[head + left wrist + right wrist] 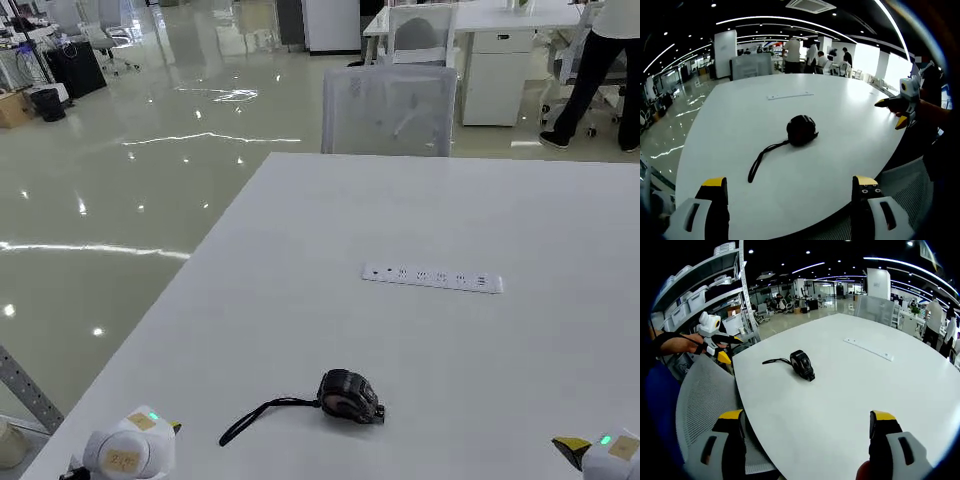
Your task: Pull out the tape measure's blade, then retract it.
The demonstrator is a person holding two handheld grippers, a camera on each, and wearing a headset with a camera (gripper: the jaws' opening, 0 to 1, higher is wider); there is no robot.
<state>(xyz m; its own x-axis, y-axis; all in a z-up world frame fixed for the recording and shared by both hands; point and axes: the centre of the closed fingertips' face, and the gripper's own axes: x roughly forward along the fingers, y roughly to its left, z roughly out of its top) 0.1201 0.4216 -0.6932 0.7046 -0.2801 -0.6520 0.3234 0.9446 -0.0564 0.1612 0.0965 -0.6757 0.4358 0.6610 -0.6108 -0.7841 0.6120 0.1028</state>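
Observation:
A black tape measure (350, 396) lies on the white table (440, 210) near its front edge, blade in, with its black wrist strap (255, 415) trailing to the left. In the left gripper view the tape measure (801, 130) sits ahead of my open left gripper (790, 182), well short of the jaws. From the right gripper view, the tape measure (803, 364) is ahead and left of my open right gripper (807, 416). Both grippers hang off the table's edge: left gripper (165, 432) at the bottom left, right gripper (575, 450) at the bottom right. Neither touches anything.
A white power strip (432, 278) lies flat mid-table, beyond the tape measure. A grey mesh chair (388, 110) stands at the far edge. Another mesh chair back (700, 405) is close below the near edge. Storage shelves (700, 295) stand to one side, and people stand at far desks.

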